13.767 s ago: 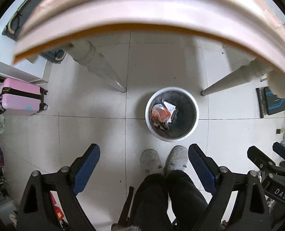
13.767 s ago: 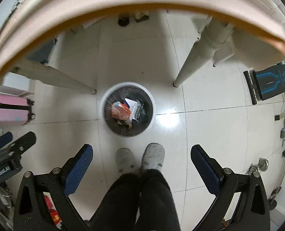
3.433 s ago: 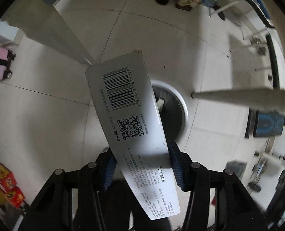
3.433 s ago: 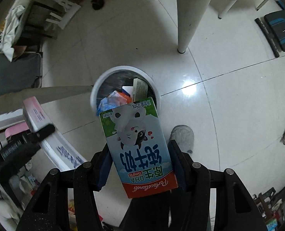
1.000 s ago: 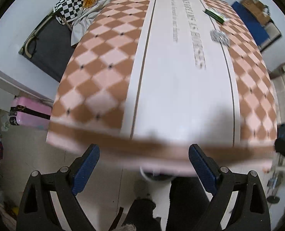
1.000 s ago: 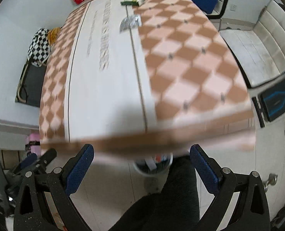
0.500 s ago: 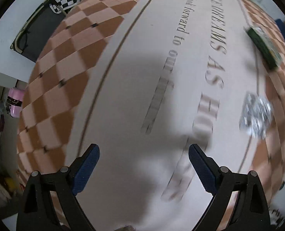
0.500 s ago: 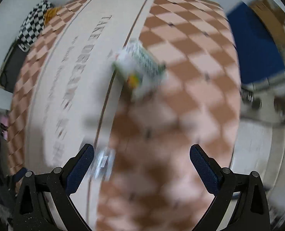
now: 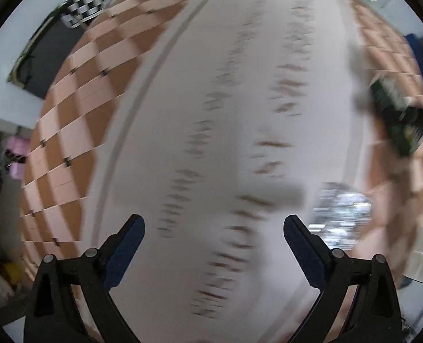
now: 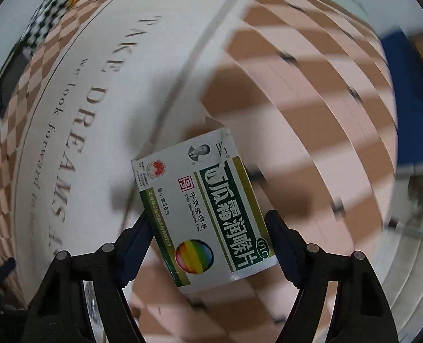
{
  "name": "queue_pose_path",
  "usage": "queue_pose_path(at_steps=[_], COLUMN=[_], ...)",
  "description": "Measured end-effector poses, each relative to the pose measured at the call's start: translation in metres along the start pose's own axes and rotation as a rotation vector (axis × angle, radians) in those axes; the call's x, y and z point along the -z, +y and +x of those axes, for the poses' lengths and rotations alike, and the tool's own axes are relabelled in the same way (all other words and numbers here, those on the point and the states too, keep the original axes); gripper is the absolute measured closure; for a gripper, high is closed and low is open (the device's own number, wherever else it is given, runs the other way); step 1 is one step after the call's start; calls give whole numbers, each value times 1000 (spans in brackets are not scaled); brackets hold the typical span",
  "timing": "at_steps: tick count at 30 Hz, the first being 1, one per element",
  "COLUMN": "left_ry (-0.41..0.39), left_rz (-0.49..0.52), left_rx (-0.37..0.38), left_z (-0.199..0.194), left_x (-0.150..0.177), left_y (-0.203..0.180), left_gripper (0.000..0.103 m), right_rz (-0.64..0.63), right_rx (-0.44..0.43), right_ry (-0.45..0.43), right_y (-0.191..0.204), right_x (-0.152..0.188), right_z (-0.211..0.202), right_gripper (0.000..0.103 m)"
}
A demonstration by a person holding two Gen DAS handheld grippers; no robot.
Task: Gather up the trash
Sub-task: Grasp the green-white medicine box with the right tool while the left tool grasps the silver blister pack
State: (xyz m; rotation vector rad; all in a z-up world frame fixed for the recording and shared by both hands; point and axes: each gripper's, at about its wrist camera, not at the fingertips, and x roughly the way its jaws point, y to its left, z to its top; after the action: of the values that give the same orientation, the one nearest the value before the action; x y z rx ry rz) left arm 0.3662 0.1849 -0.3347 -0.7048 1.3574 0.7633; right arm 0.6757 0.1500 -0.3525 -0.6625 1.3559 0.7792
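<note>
Right wrist view: green-and-white cardboard medicine box (image 10: pixel 208 214) is clamped crosswise by right gripper (image 10: pixel 208 234); left gripper (image 9: pixel 214 234), spread empty, is offset left of crumpled silver foil blister (image 9: pixel 341 214).

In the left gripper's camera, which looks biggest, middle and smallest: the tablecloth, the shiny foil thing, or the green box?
1. Tablecloth, by far the biggest.
2. Shiny foil thing.
3. Green box.
The last two look close in size; the picture is blurred and the foil lies nearer the camera, so that order is unsure.

Motion blur smears the left wrist view: the tablecloth lettering (image 9: pixel 234 148) is unreadable, and the silvery wrapper (image 9: pixel 340 214) at four o'clock and green box (image 9: pixel 397 120) at two o'clock lack detail. The box's small print (image 10: pixel 165 200) is illegible.
</note>
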Motion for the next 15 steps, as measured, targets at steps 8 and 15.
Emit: queue_pose_path(at_steps=[8, 15], left_ry=[92, -10], left_rz=[177, 244], left_rx=[71, 59], left_z=[33, 13], left_x=[3, 17], left_y=[-73, -86], left_gripper=[17, 53], right_rz=[364, 455], right_rx=[-62, -70], right_ry=[-52, -70], right_y=[-94, -101], right_x=[103, 168], right_z=[-31, -35], right_gripper=[25, 27])
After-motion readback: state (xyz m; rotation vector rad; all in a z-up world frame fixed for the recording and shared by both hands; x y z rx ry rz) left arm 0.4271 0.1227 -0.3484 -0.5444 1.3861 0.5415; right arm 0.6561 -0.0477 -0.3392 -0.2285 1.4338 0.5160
